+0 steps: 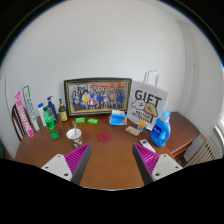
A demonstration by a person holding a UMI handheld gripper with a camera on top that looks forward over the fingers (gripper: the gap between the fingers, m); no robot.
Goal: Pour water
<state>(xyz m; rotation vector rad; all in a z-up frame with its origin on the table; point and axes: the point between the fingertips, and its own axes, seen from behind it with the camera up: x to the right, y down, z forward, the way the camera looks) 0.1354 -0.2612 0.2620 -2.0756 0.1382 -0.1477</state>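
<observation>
My gripper (112, 162) is open and empty, its magenta pads (79, 160) wide apart over the brown wooden table (110, 150). Beyond the fingers to the left stand a green bottle (53, 124), a dark bottle (63, 110) and a blue-capped bottle (43, 112). A clear stemmed glass (74, 132) stands just right of the green bottle. A blue jug with a handle (160, 130) stands at the right, ahead of the right finger. All are well beyond the fingertips.
A framed picture (97, 96) leans on the white wall at the back. A white "GIFT" bag (148, 104) stands at the right rear, with a blue box (118, 118) before it. A pink round coaster (103, 138) and green items (92, 121) lie mid-table. Pink packets (24, 114) stand at the left.
</observation>
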